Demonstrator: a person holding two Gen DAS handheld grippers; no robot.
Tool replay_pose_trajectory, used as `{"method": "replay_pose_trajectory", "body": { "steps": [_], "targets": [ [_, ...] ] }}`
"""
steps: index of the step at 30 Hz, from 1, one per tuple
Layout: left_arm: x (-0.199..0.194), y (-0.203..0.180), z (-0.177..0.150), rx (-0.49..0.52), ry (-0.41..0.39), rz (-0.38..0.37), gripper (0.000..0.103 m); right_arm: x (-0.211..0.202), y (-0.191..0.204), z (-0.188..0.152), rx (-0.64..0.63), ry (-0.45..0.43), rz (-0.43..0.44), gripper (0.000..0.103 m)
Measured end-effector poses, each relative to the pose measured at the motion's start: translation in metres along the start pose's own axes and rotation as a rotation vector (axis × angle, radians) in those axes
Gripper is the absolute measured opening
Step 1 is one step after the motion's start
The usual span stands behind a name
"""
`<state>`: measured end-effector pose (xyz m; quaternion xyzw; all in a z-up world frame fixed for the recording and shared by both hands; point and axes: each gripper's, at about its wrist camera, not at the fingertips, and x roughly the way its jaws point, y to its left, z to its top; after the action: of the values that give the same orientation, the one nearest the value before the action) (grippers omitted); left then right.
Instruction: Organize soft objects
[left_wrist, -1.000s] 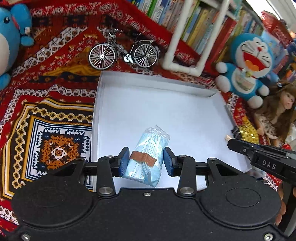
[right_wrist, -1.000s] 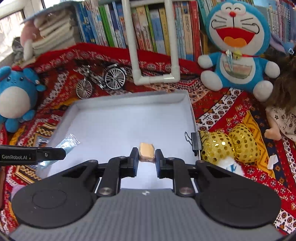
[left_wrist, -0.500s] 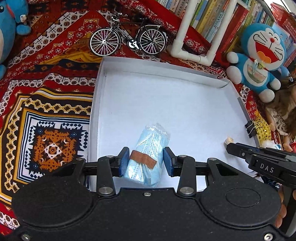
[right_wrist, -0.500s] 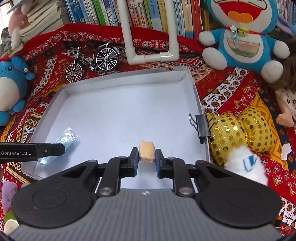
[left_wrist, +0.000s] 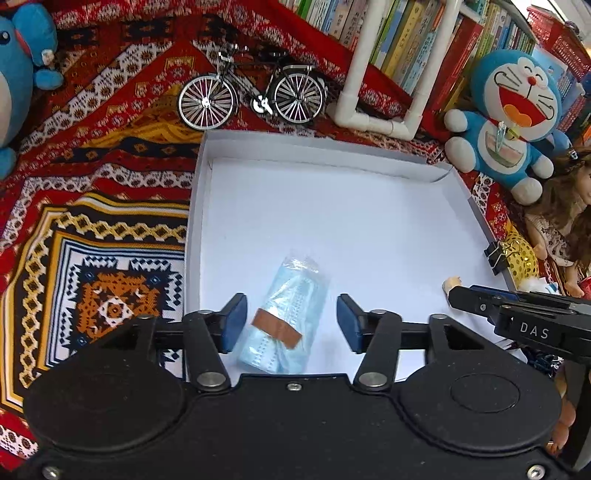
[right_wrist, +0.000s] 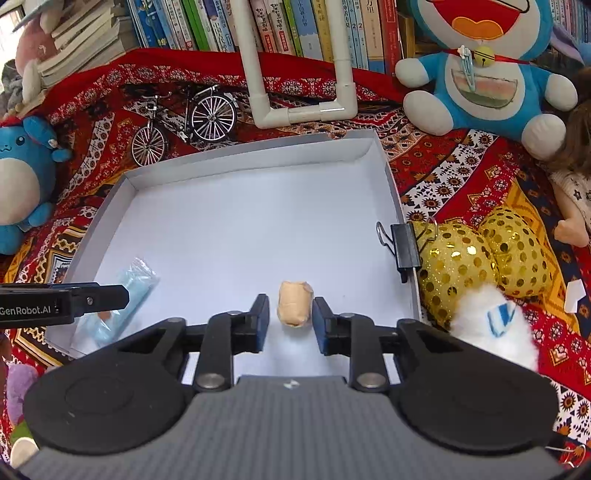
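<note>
A blue face-mask pack (left_wrist: 284, 317) with a brown tape strip lies in the white tray (left_wrist: 332, 155), near its front left. My left gripper (left_wrist: 290, 321) is open, its blue pads apart on either side of the pack. The pack also shows in the right wrist view (right_wrist: 122, 306). A small tan bandage roll (right_wrist: 294, 308) lies in the tray (right_wrist: 240, 162) near the front. My right gripper (right_wrist: 289, 321) is open around the roll, with gaps on both sides. The roll's end shows in the left wrist view (left_wrist: 451, 283).
A model bicycle (left_wrist: 251, 99) and a white pipe frame (left_wrist: 376, 118) stand behind the tray. A Doraemon plush (right_wrist: 480, 74), a doll (left_wrist: 561, 218), gold sequin balls (right_wrist: 480, 258) and a white fluffy thing (right_wrist: 495, 332) lie right. A binder clip (right_wrist: 404, 247) grips the tray's right rim. A blue plush (right_wrist: 22, 181) sits left.
Both grippers have opened. The mask pack and the tan roll, held before, now lie loose on the tray floor between the fingers.
</note>
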<state>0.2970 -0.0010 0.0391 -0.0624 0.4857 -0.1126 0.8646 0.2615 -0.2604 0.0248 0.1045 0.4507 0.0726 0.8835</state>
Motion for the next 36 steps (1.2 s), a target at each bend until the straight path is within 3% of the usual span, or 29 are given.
{"method": "replay_pose_trajectory", "body": {
  "steps": [3,10,22,27,33,36],
  "targets": [
    [-0.009,0.000,-0.001,-0.002,-0.016,0.000,0.062,-0.006,-0.001,-0.001,0.000,-0.017,0.004,0.051],
    [-0.042,-0.002,-0.012,0.020,-0.082,-0.009,0.068,-0.032,-0.004,-0.007,-0.006,-0.090,0.041,0.062],
    [-0.109,-0.003,-0.060,0.069,-0.231,-0.048,0.075,-0.088,-0.007,-0.038,-0.067,-0.241,0.103,0.072],
    [-0.133,-0.004,-0.093,0.094,-0.295,-0.047,0.078,-0.113,-0.003,-0.061,-0.111,-0.324,0.135,0.077],
    [-0.157,0.007,-0.137,0.056,-0.366,-0.032,0.079,-0.140,0.015,-0.109,-0.197,-0.413,0.170,0.083],
    [-0.170,0.015,-0.162,0.027,-0.408,-0.011,0.083,-0.156,0.023,-0.138,-0.203,-0.432,0.244,0.084]
  ]
}}
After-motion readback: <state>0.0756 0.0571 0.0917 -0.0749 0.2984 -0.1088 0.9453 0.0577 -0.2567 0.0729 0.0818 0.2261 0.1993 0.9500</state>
